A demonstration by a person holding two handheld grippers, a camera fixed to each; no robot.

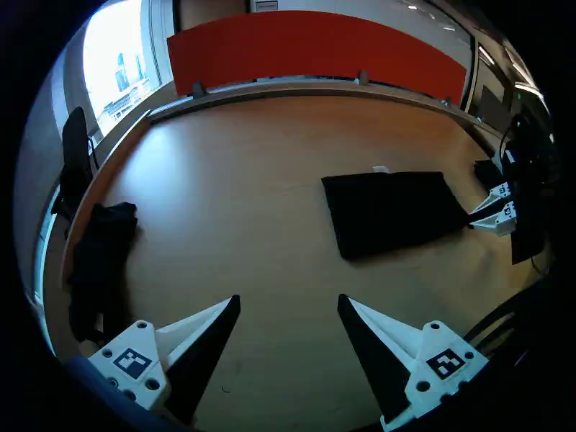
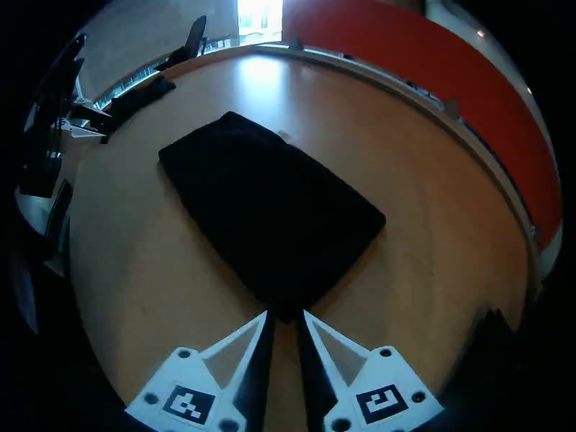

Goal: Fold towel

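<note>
The black towel [image 2: 273, 216] lies flat on the wooden worktop [image 2: 417, 165]. My right claw [image 2: 286, 320] is clenched on its nearest corner; my left claw [image 1: 288, 306] hangs released, jaws wide, well apart from the towel.

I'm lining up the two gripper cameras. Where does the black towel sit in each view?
Left gripper view: black towel right of centre, beyond the open jaws.
Right gripper view: black towel central, its near corner between the jaws.
Shared landmark: red partition, along the top there, at upper right in the right gripper view.
</note>
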